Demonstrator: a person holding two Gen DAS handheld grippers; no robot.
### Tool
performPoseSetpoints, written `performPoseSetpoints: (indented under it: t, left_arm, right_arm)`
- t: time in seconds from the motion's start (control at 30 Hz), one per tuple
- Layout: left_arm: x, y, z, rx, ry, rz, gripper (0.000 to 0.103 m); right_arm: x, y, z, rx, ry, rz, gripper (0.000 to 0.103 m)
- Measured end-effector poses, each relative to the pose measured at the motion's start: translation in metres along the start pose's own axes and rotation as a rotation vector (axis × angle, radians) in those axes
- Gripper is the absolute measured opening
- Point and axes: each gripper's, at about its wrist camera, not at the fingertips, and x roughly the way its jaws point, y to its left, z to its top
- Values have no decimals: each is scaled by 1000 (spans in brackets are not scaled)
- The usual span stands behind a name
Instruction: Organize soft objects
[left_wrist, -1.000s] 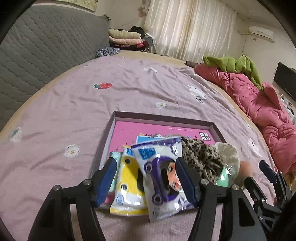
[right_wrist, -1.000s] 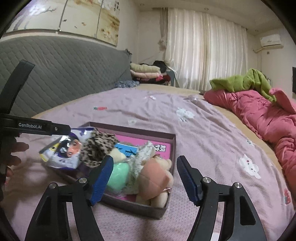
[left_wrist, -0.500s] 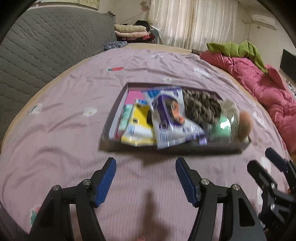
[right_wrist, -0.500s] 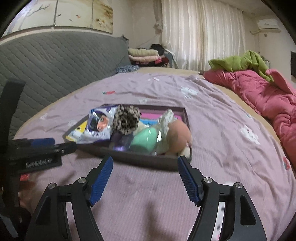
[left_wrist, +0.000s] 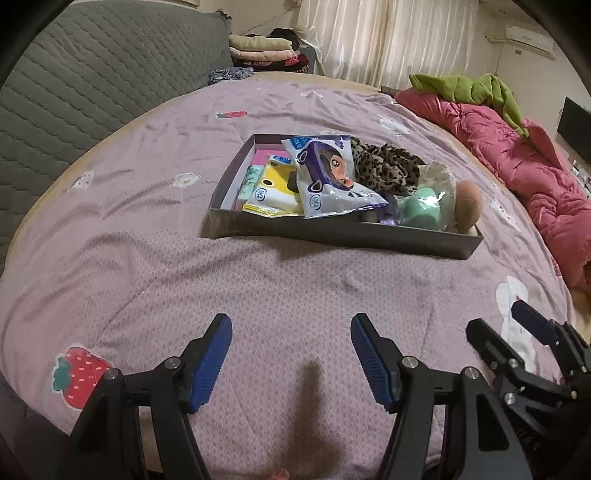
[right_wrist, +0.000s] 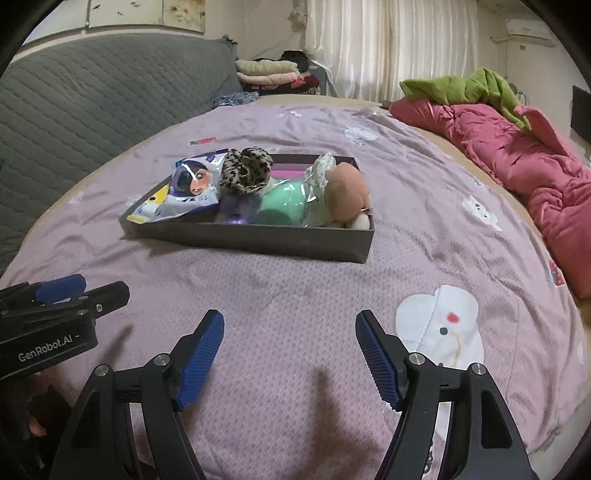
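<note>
A shallow dark box (left_wrist: 332, 232) (right_wrist: 251, 240) sits mid-bed, filled with soft things. Inside lie a purple cartoon-girl packet (left_wrist: 328, 173) (right_wrist: 194, 184), a yellow packet (left_wrist: 273, 192), a leopard-print cloth (left_wrist: 388, 166) (right_wrist: 245, 170), a mint-green wrapped item (left_wrist: 421, 203) (right_wrist: 284, 203) and a tan plush (left_wrist: 467, 203) (right_wrist: 345, 192). My left gripper (left_wrist: 291, 354) hangs open and empty over bare quilt, well short of the box. My right gripper (right_wrist: 290, 350) is also open and empty, just as far back. Each gripper shows at the edge of the other's view.
The bed wears a mauve quilt (left_wrist: 147, 229) with strawberry and flower patches. A pink duvet (right_wrist: 517, 147) with a green garment (right_wrist: 461, 85) on it lines the right side. A grey quilted headboard (left_wrist: 81, 81) rises on the left; folded clothes (right_wrist: 269, 72) sit behind.
Both grippers have drawn back from the box toward the near edge of the bed; the purple packet that sat between the left fingers now lies in the box.
</note>
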Motion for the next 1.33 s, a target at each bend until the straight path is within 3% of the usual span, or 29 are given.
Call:
performPoseSetpoints:
  t: [1.33]
  left_arm:
    - [5,2,-3,-10,9,-4,66]
  right_arm:
    - [-3,3,1,1,-24,5,76]
